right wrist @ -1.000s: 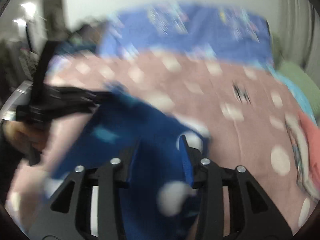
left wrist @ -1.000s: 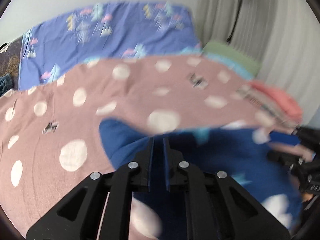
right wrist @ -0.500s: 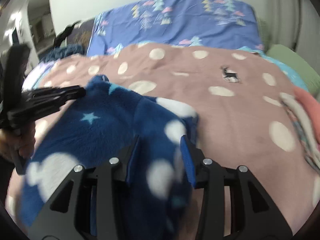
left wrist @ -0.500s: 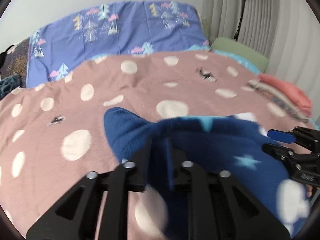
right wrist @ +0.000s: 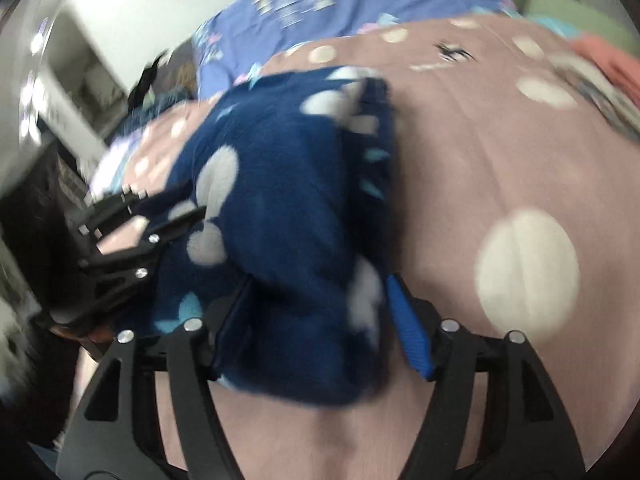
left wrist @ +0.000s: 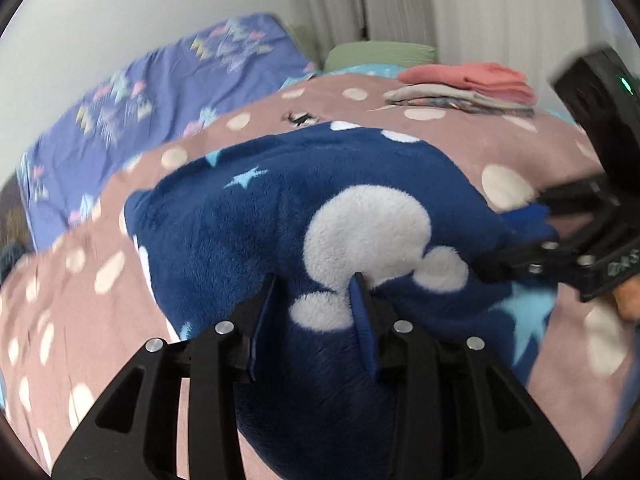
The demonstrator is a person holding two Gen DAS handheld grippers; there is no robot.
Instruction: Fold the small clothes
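Note:
A navy fleece garment [left wrist: 320,208] with white mouse-head shapes and pale blue stars lies bunched on the pink dotted blanket [left wrist: 460,148]. My left gripper [left wrist: 314,280] is at its near edge. Its jaws are opening, and fleece lies between the fingers without being pinched. In the left wrist view my right gripper [left wrist: 516,236] reaches in from the right at the garment's other side. In the right wrist view the right gripper [right wrist: 318,280] straddles a thick fold of the fleece [right wrist: 288,184]. Its jaws are opening wide, and the blue right pad [right wrist: 408,328] is clear of the cloth. The left gripper [right wrist: 176,216] shows at the left.
A stack of folded clothes [left wrist: 464,88] with a coral piece on top sits at the blanket's far right. A green pillow [left wrist: 380,52] and a purple-blue tree-print sheet [left wrist: 160,92] lie behind. Pale curtains hang at the back. Dark furniture [right wrist: 40,200] stands left of the bed.
Both grippers swung sideways and rolled with the fleece, which now lies bunched lower on the blanket. The jaws of both have widened from a tight pinch to a loose gap.

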